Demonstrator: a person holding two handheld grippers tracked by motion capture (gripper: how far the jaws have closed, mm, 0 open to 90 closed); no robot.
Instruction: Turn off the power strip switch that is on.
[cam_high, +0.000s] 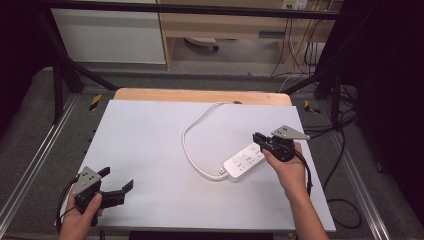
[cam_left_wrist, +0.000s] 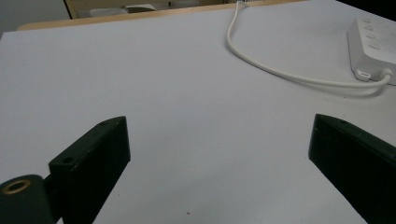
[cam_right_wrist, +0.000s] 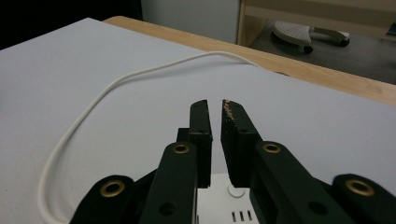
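**Gripper over the power strip**

A white sheet (cam_high: 150, 150) covered the table. The power strip (cam_high: 243, 161) lay at about four o'clock on it. The right gripper (cam_high: 257, 137) hovered over its far end, jaws nearly closed, holding nothing. The left gripper (cam_high: 119, 179) waited at seven o'clock, wide open and empty.
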